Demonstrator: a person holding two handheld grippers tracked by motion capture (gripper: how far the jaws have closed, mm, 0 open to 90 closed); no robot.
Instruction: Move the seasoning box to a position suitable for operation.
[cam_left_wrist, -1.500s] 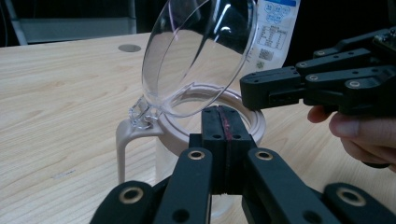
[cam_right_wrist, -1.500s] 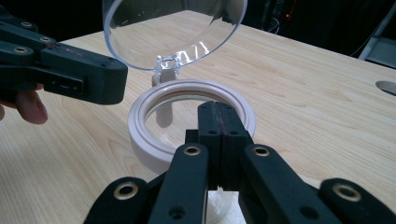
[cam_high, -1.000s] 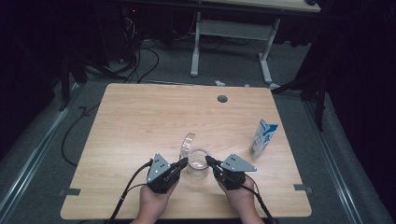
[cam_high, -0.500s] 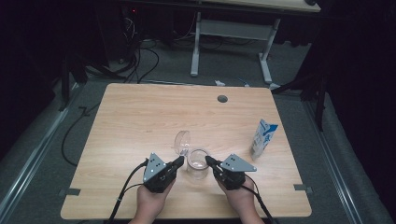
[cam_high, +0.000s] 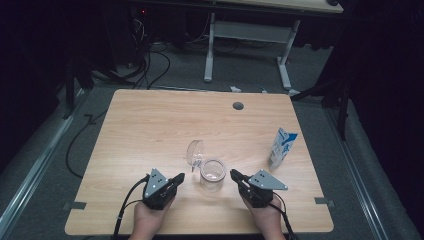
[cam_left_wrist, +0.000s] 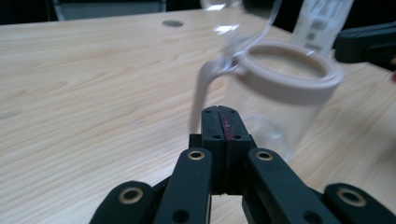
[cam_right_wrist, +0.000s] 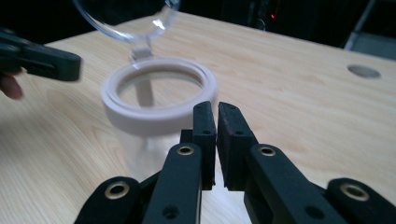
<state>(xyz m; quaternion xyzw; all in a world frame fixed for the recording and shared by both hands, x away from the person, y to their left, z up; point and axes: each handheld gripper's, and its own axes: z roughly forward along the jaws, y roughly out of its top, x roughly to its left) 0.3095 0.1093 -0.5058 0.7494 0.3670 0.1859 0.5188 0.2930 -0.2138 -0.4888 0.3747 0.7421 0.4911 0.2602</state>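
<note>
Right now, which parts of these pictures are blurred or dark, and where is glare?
High view: the table is evenly lit, the floor around it very dark. Left gripper view: the jar and its open lid are soft, the left gripper sharp. Right gripper view: a glare line on the lid rim; the left gripper at the edge is blurred.

light: even overhead on the pale wooden table (cam_high: 150, 130), surroundings dark | glare: faint sheen on the clear glass jar with white collar (cam_left_wrist: 285, 88) | blur: jar soft in the gripper views, jaws sharp
</note>
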